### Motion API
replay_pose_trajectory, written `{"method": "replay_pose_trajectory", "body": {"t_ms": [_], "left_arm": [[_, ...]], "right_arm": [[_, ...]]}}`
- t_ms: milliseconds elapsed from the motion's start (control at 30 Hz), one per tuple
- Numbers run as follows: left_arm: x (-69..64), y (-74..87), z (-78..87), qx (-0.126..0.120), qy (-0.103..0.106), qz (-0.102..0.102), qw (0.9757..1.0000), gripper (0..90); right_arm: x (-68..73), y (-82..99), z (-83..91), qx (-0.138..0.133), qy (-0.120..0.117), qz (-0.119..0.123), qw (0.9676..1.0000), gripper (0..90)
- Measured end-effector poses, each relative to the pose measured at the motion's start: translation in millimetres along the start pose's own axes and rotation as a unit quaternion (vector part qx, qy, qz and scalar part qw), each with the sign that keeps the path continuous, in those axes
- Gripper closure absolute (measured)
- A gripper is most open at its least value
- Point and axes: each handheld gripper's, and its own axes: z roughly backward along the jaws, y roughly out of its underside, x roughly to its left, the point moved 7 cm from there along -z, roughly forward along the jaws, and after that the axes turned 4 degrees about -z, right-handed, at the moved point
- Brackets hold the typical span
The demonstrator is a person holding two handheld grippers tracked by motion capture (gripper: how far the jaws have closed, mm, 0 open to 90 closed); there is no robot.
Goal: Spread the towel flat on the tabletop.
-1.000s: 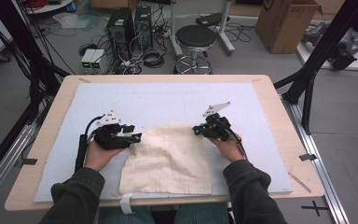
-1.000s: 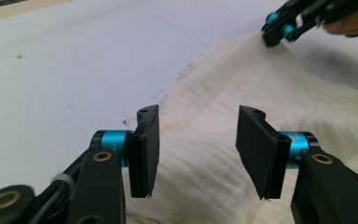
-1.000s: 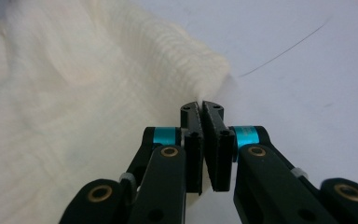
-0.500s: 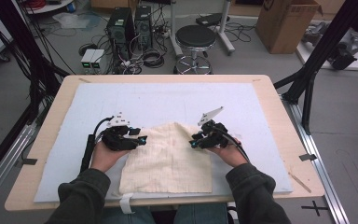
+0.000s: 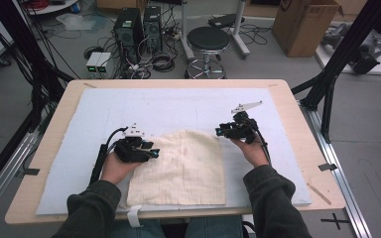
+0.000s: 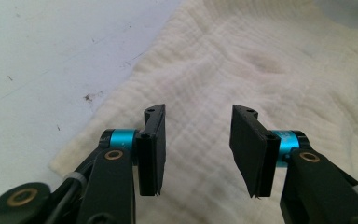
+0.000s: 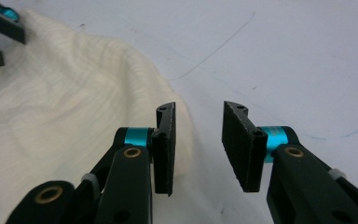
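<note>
Two grippers flank a cream, loosely woven cloth lying on the pale blue mat of the wooden table. High view: left gripper at the cloth's left edge, right gripper at its far right corner. Left gripper view: jaws spread, just closing, nothing pinched; cloth beneath. Right gripper view: jaws spread, empty, over the cloth's edge.

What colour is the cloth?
Cream cloth with a faint woven grid, clearest in the left gripper view.
</note>
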Motion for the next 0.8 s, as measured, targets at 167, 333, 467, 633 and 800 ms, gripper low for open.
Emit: {"method": "replay_pose_trajectory", "body": {"t_ms": [167,333,467,633,800], "left_arm": [[1.1,-1.4,2.5,-0.008,-0.001,0.005,1.0000,55.9],[3.5,-4.1,8.8,-0.025,-0.007,0.009,0.9996,55.1],[9.8,-4.8,15.4,-0.035,-0.019,0.013,0.9991,53.5],[23.2,-5.5,21.6,-0.049,-0.043,0.037,0.9972,53.3],[36.2,-3.6,18.7,-0.057,-0.061,0.063,0.9945,53.9]], "right_arm": [[-2.5,11.1,-19.7,0.047,-0.007,-0.010,0.9988,64.7],[17.6,18.3,-31.3,0.090,-0.014,0.028,0.9955,58.8],[25.0,20.6,-33.6,0.105,0.018,0.064,0.9923,68.9],[31.6,19.9,-32.2,0.115,0.004,0.091,0.9892,84.3],[19.9,-0.6,-4.9,0.034,0.065,0.096,0.9927,84.3]]}}
